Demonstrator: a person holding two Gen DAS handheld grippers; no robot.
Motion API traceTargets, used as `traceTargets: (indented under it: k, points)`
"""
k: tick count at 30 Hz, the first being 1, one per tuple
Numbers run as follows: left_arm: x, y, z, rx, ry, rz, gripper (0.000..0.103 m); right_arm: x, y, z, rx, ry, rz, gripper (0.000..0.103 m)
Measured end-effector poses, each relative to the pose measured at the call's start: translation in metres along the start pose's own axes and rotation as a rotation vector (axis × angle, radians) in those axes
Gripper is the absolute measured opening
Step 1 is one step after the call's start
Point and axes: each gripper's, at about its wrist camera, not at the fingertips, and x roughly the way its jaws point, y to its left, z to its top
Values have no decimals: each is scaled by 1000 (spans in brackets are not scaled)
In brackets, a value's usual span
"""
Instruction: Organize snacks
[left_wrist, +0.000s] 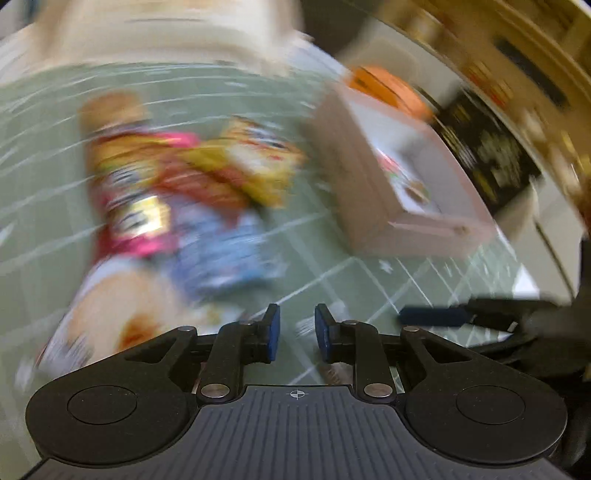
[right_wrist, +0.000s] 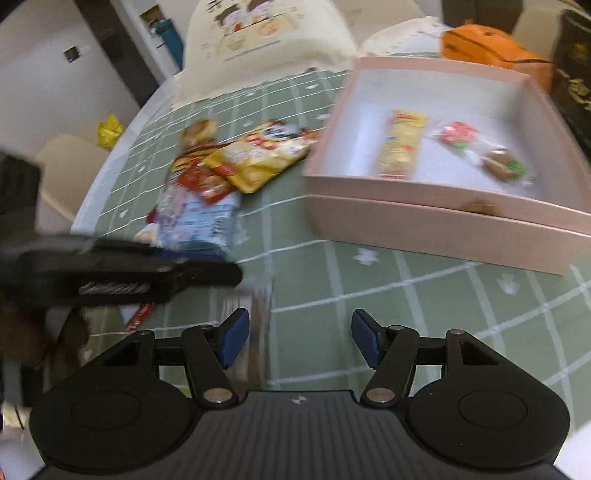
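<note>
Blue pads sit closest to each camera. The left hand-held gripper (left_wrist: 296, 336) has its pads pulled in as narrow as they go, with nothing between them, only the green checked cloth (left_wrist: 44, 177) on the surface below. The right hand-held gripper (right_wrist: 299, 338) is partly open and holds nothing too, though a thin see-through wrapper (right_wrist: 255, 332) lies just beside its left pad. The snack pile (right_wrist: 221, 173) — a yellow bag (right_wrist: 258, 158), a red packet and a blue packet stacked over each other — sits on the cloth to the left of the pink box (right_wrist: 424, 218). Inside the box are three things: a long yellow snack bar (right_wrist: 400, 144), a red and green candy bag (right_wrist: 458, 136) and a small brown treat (right_wrist: 502, 164), all near the middle and right, with bare floor on the left side. What could go wrong? The two grippers are close together, so they might bump. The packets overlap, so a grab could lift two at once or slide one off. The left view is very blurry — a fast reach like that could miss. The slippery wrapper might also slip out of the pads.
</note>
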Motion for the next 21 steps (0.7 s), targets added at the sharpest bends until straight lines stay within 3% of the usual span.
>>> traceTargets:
  k: [3, 7, 9, 14, 18, 21]
  points:
    - [-28, 9, -14, -96, -41, 54, 25, 13, 23, 0, -69, 2, -6, 66]
    - [-46, -5, -33, -36, -13, 88, 25, 20, 52, -9, -256, -1, -61, 63]
    - [-49, -16, -42, -16, 31, 51, 25, 19, 51, -16, -326, -21, -141, 63]
    - [-56, -45, -66, 48, 164, -55, 25, -5, -5, -21, -201, -36, -215, 62]
    - [-51, -63, -84, 31, 322, -205, 25, -23, -33, -33, -165, -35, -250, 62]
    - [-30, -80, -97, 35, 378, -211, 25, -29, -38, -44, -153, -51, -251, 64]
